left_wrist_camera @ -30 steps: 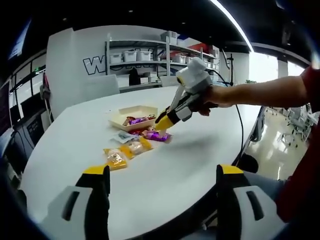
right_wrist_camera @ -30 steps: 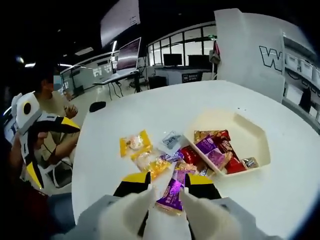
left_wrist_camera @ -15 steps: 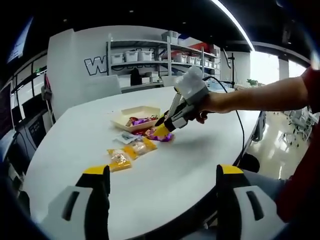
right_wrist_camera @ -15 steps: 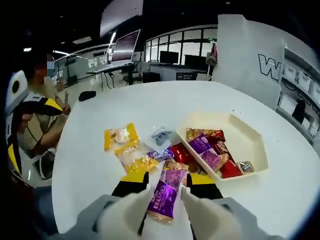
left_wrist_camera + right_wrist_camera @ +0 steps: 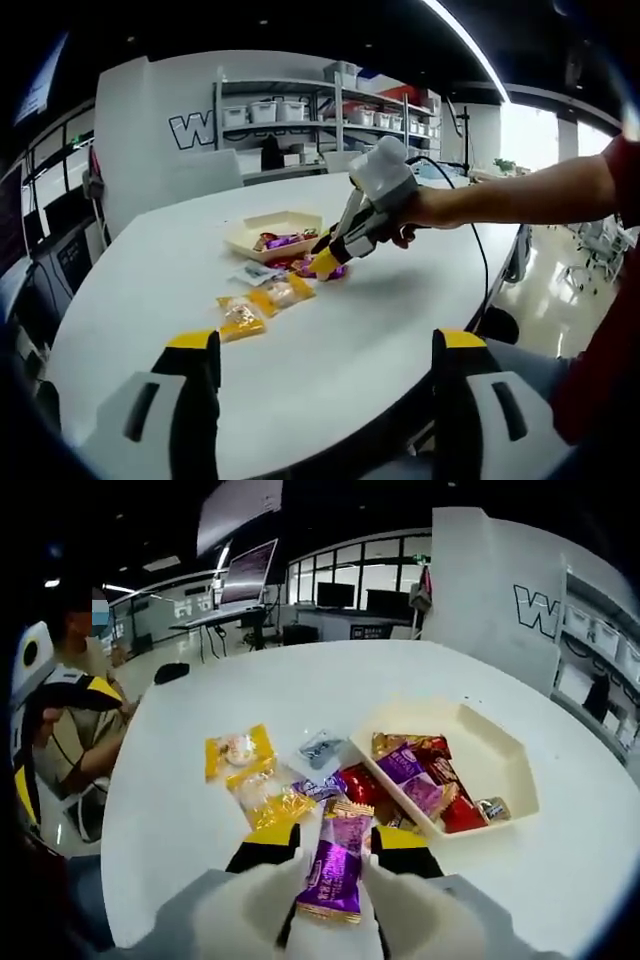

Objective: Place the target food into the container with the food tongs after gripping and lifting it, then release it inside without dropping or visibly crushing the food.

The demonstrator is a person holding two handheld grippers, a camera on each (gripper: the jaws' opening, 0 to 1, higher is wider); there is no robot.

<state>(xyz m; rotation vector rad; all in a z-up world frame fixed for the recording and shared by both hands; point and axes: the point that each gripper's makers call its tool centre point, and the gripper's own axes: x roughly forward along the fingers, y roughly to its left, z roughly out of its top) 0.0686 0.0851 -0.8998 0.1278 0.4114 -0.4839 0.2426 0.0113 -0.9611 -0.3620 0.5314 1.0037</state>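
I hold the right gripper point(image 5: 335, 865) clamped on a purple snack packet point(image 5: 335, 872), lifted just short of the cream tray point(image 5: 512, 770), while my left gripper point(image 5: 325, 420) stands wide open, holding nothing.

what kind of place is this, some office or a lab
Most likely an open-plan office or lab workspace. A big white table sits in the middle, metal shelves hold storage bins by a wall with large lettering, and desks with monitors stand before a row of windows.
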